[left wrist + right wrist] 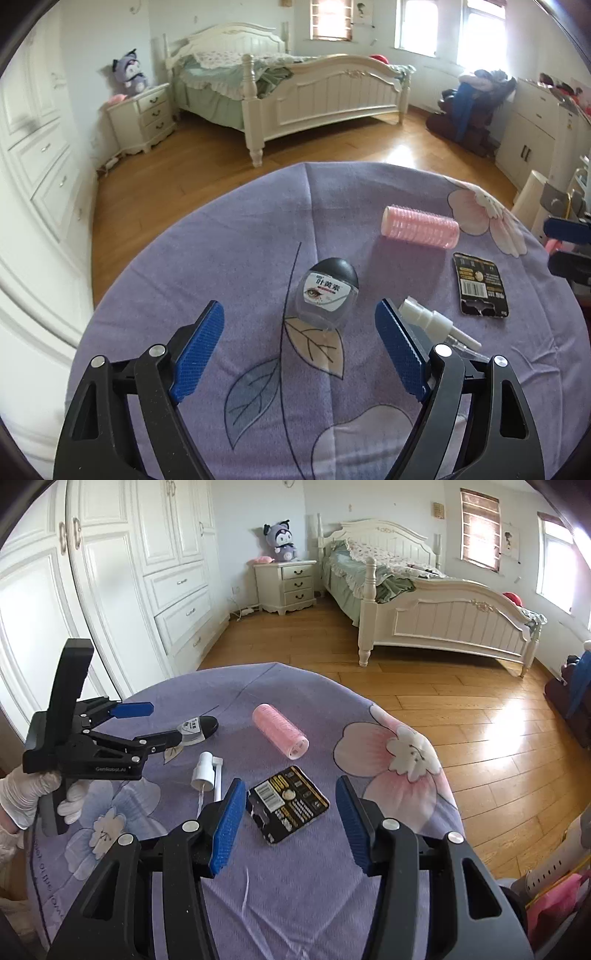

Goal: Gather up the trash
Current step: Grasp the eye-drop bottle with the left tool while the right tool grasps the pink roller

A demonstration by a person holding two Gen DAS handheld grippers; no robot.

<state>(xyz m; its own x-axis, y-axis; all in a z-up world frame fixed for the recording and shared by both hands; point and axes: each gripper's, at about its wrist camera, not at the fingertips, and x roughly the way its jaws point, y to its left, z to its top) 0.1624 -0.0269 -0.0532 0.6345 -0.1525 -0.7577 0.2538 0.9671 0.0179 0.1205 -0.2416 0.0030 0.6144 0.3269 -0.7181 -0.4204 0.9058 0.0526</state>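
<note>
On the purple floral tablecloth lie a small eye-drop bottle with a black cap, a pink hair roller, a black barcode card and a white spray nozzle. My left gripper is open, and the bottle sits just beyond its blue fingertips. The right wrist view shows that left gripper held by a gloved hand, reaching toward the bottle. My right gripper is open above the card, and no pad touches it. The roller and nozzle lie farther off.
The round table ends at a cloth edge over a wooden floor. A white bed, a nightstand and wardrobe doors stand beyond. A pale cylinder stands on the floor, and pink material lies low on the right.
</note>
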